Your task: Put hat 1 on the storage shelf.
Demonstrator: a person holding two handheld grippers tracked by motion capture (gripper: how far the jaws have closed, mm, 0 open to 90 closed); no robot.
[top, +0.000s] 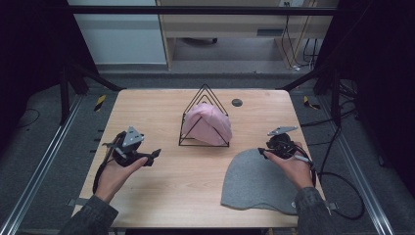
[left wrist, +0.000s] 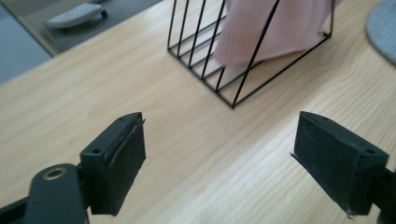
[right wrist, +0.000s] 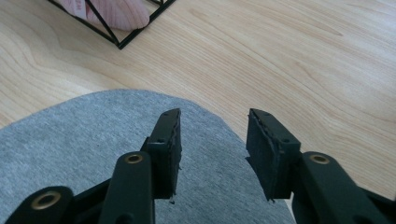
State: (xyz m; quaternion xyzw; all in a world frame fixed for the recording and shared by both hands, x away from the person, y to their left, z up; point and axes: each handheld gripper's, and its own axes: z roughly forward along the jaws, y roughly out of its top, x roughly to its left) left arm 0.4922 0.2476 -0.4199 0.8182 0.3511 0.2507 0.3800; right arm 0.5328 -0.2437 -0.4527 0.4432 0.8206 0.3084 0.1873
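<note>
Left gripper [left wrist: 219, 154]: jaws spread wide, nothing between them, bare wooden table [left wrist: 93, 93] beneath. Ahead of the jaws: black wire rack [left wrist: 233, 88] holding pink cloth [left wrist: 271, 32]. Beyond the right jaw: grey cloth [left wrist: 385, 28] edge.

The pink cloth [left wrist: 275, 28] and grey hat [left wrist: 384, 28] run past the frame's edge.

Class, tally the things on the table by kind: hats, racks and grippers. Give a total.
Hats: 2, pink hat and grey hat
Racks: 1, wire rack
Grippers: 2, left gripper and right gripper
Total: 5
</note>
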